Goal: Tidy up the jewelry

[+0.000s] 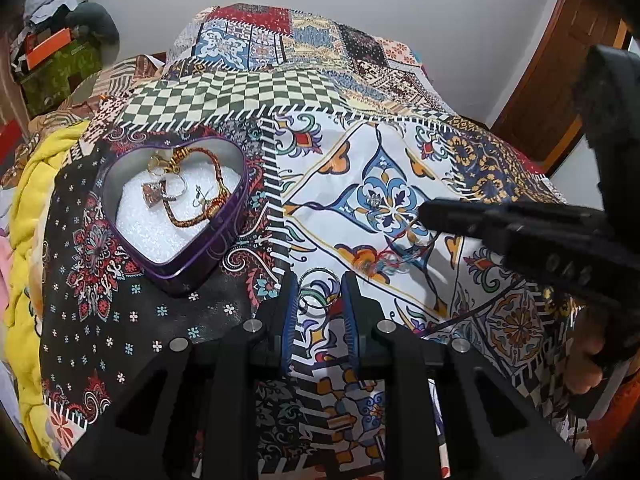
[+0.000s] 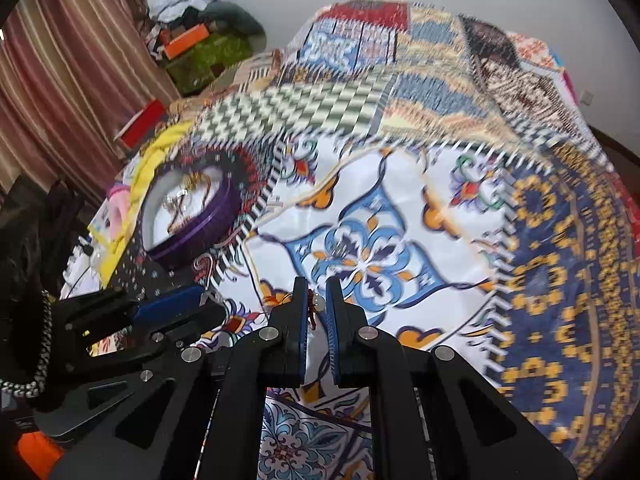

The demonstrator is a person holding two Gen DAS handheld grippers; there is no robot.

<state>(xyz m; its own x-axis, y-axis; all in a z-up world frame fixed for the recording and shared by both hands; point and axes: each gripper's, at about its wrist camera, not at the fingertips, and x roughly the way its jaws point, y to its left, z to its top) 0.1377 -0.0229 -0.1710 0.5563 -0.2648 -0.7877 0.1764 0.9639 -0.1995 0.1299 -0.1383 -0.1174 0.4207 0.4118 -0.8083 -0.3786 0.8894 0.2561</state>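
On the patchwork bedspread [image 1: 400, 152] sits a purple heart-shaped tin [image 1: 224, 224], and it also shows in the right wrist view as the tin [image 2: 216, 216]. It holds a braided cord, rings and a small pendant on white foam. My left gripper [image 1: 320, 300] is open low over the cloth, with a thin silver ring [image 1: 319, 293] lying between its blue pads. My right gripper [image 2: 316, 304] has its jaws narrowly apart on a red thread bracelet [image 2: 311, 312]. From the left wrist view the right gripper [image 1: 428, 216] hangs over the bracelet's threads [image 1: 384, 264].
A small silver piece [image 1: 374, 200] lies on the blue flower print. A yellow blanket [image 1: 32, 200] bunches along the left edge. Clutter [image 1: 60, 40] is piled at the back left beside a striped curtain [image 2: 60, 80]. A wooden door [image 1: 560, 80] stands at the right.
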